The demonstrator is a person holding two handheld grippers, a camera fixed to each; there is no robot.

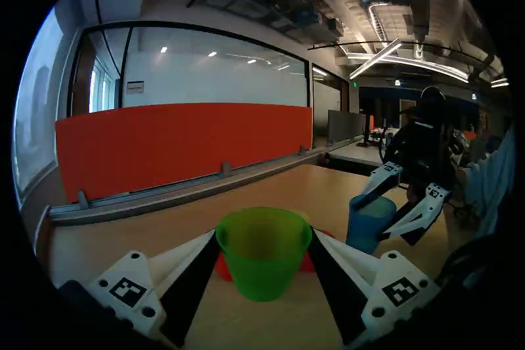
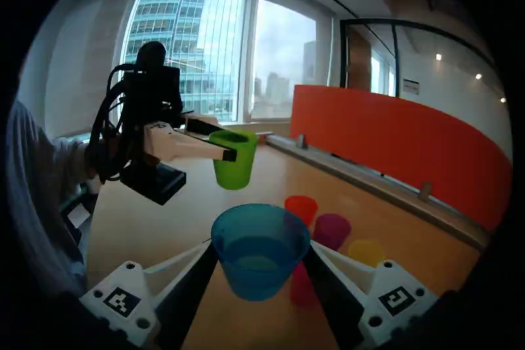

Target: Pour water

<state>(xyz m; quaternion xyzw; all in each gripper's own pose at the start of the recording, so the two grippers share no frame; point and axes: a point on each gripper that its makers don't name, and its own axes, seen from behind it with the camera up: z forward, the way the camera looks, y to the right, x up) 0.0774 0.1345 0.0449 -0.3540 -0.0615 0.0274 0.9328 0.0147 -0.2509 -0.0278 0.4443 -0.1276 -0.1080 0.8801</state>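
While I hold a tool in each hand, both are clamped on cups. My left gripper point(image 1: 264, 245) has its two fingers pressed against the sides of the green cup point(image 1: 264, 261), which sits upright between them with its open mouth facing up. From the left gripper view I cannot tell whether anything is inside it. Just behind that cup, low on the wooden table point(image 1: 289, 186), parts of something red point(image 1: 307, 263) show on either side of it.

My right gripper point(image 2: 261, 251) grips the blue cup point(image 2: 259, 284) the same way, one finger on each side. This cup is upright and holds water point(image 2: 257, 261) that reaches partway up its wall.

Seen from the right gripper view, the green cup point(image 2: 235, 159) hangs above the table point(image 2: 164, 218), beyond the blue one and well apart from it, in the left gripper point(image 2: 226, 143). Seen from the left gripper view, the blue cup point(image 1: 369, 222) is off to the right in the right gripper point(image 1: 375, 215).

On the table past the blue cup stand a red-orange cup point(image 2: 301, 209), a purple cup point(image 2: 331, 230) and a yellow cup point(image 2: 365, 251), near one another. A red cup point(image 2: 300, 284) sits just beside the blue one, partly hidden by it. An orange divider point(image 2: 394, 146) runs along the table's far edge.
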